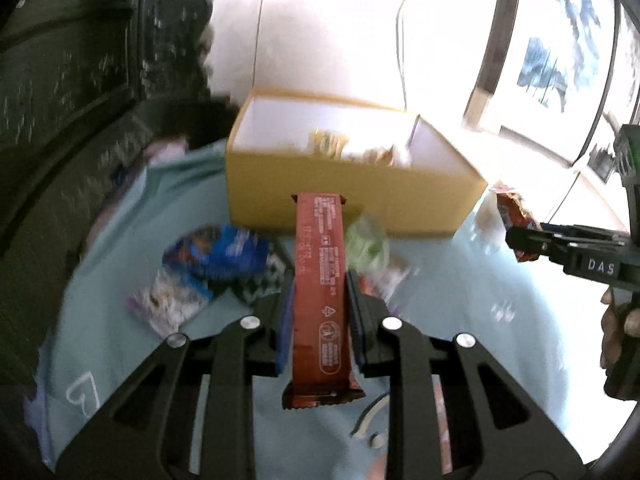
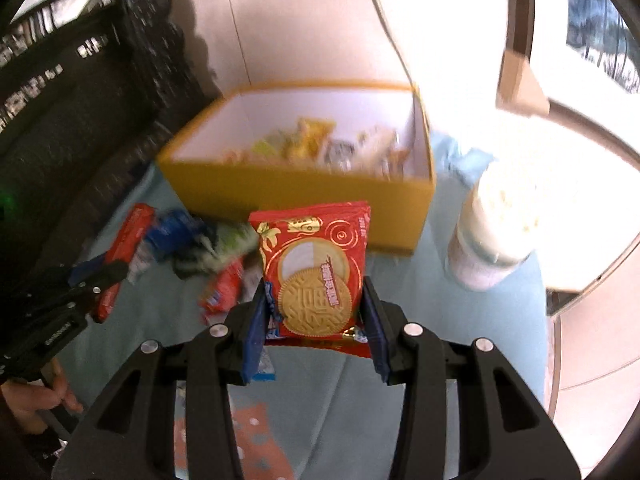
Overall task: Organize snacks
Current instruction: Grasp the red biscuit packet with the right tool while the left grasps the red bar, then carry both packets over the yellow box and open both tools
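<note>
My left gripper (image 1: pixel 319 280) is shut on a long red-brown snack bar (image 1: pixel 320 280), held lengthwise above the pale blue cloth (image 1: pixel 120 280). My right gripper (image 2: pixel 316 296) is shut on a red biscuit packet (image 2: pixel 316 264) showing a round golden biscuit. Ahead of both stands an open yellow box (image 1: pixel 340 196) (image 2: pixel 304 192) with several snacks inside. Loose packets lie in front of the box: a blue one (image 1: pixel 220 256), a green one (image 1: pixel 366 240), a small red one (image 2: pixel 222 292). The right gripper with its red packet shows at the right edge (image 1: pixel 520 236); the left gripper with the bar appears at the left (image 2: pixel 100 276).
A dark patterned sofa (image 1: pixel 72 100) runs along the left. A white round container (image 2: pixel 492 236) stands to the right of the box. A white cable (image 1: pixel 400 40) hangs behind the box. A hand (image 2: pixel 32 400) grips the left handle.
</note>
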{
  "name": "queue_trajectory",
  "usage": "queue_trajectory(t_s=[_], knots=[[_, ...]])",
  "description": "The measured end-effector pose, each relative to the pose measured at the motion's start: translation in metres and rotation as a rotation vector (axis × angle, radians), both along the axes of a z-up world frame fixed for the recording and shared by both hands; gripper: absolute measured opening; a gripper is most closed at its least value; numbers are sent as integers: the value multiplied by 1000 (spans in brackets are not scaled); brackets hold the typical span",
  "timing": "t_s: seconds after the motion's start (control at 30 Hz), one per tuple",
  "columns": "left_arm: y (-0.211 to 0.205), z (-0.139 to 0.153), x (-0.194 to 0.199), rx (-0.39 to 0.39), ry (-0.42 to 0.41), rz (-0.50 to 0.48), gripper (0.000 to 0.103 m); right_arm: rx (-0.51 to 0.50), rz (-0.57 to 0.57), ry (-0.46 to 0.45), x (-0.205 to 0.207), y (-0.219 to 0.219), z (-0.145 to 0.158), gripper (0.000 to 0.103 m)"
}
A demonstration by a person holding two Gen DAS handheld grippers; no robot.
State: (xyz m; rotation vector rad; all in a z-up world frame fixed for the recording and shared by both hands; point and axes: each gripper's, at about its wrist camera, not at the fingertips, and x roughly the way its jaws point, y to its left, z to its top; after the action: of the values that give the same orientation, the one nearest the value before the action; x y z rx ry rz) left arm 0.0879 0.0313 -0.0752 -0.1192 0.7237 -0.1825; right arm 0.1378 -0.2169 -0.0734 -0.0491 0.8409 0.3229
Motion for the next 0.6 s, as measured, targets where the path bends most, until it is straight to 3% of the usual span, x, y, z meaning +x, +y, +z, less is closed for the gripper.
queue_trajectory(t_s=[0.3, 0.47, 0.6], knots=[[-22, 103, 48, -13, -136, -28, 24, 33, 8, -147, 29, 10, 105, 44], [-33, 154, 92, 11, -172, -53, 24, 34, -9, -189, 52, 4, 148, 44], [-41, 171, 118, 40, -191, -60, 24, 17, -19, -207, 72, 7, 164, 44]])
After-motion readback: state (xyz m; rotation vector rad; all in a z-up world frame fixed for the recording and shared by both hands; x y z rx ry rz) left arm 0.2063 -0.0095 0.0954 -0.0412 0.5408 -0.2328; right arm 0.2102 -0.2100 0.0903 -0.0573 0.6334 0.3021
